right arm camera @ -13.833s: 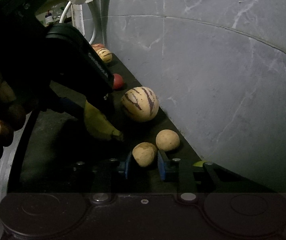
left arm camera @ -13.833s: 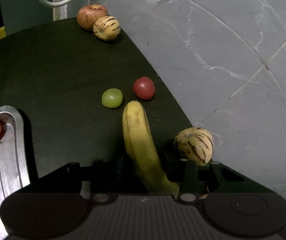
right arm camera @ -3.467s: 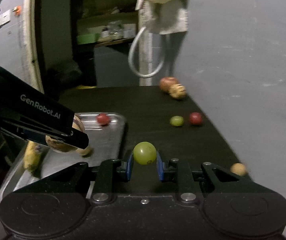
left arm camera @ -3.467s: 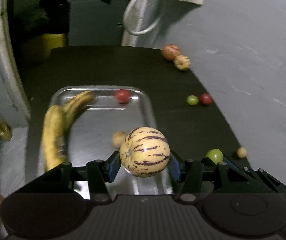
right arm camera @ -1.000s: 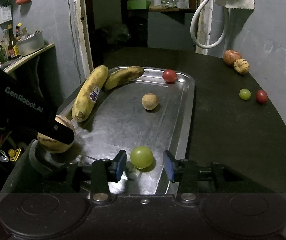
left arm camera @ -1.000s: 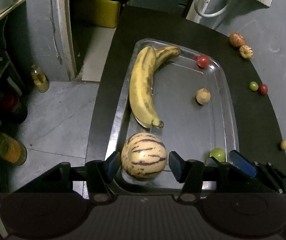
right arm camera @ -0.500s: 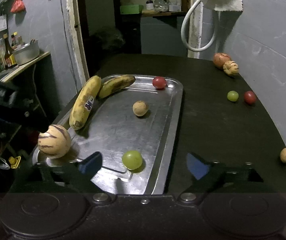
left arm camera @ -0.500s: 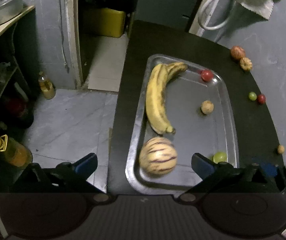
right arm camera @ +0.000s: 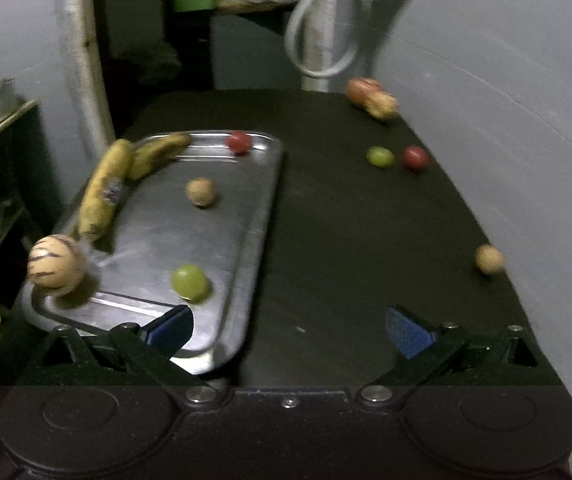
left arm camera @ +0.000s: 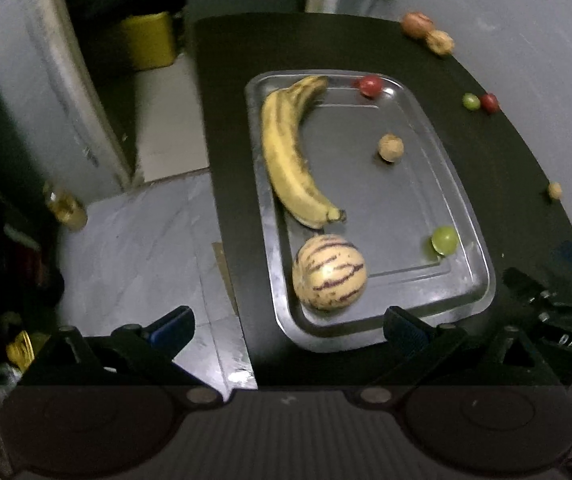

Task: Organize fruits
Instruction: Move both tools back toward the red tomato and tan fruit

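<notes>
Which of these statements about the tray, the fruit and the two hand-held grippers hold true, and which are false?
1. The striped cream melon lies in the silver metal tray. True.
2. The left hand-held gripper grips the melon. False: it is open and empty.
3. A green grape lies in the tray. True.
4. All fruit is in the tray. False: a small tan round fruit lies on the black tabletop.
5. The right hand-held gripper is open. True.

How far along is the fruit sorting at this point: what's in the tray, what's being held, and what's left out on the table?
Done: the metal tray holds two bananas, a striped melon, a green grape, a red tomato and a small brown fruit.
In hand: nothing; the left gripper and right gripper are both open.
Left: an apple, a small striped fruit, a green fruit, a red fruit and a tan fruit on the table.
</notes>
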